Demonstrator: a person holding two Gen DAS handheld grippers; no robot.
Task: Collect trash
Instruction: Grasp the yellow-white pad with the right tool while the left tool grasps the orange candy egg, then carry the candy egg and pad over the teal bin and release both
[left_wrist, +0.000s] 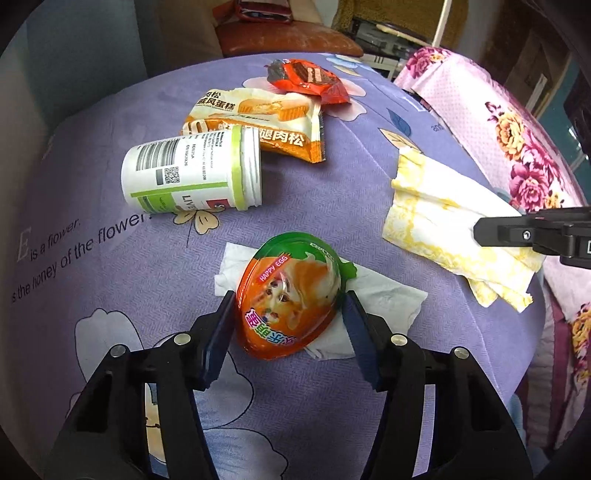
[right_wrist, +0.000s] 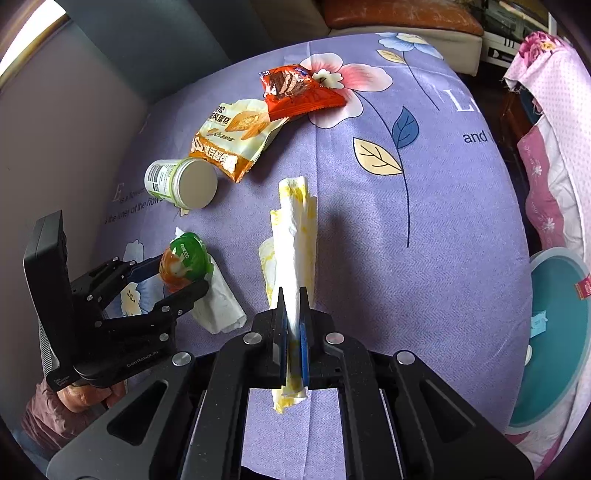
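The left gripper (left_wrist: 290, 325) straddles the egg (left_wrist: 291, 295) on a tissue (left_wrist: 384, 306) near the cloth's (left_wrist: 332, 192) near edge, pads seemingly touching. The right gripper (right_wrist: 293, 314) pinches a napkin (right_wrist: 295, 236) mid-cloth.

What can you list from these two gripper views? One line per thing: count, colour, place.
egg-shaped toy capsule: one, orange and green, on the white tissue, between the left gripper's fingers
white tissue: one, under the capsule
yellow-patterned tissue: one, white and yellow, held by the right gripper
pill bottle: one, white and green, on its side
cake wrapper: one, cream and orange
red snack wrapper: one, far side
bedsheet: purple, floral
basin: one, teal, right edge
left gripper: black
right gripper: black, shut
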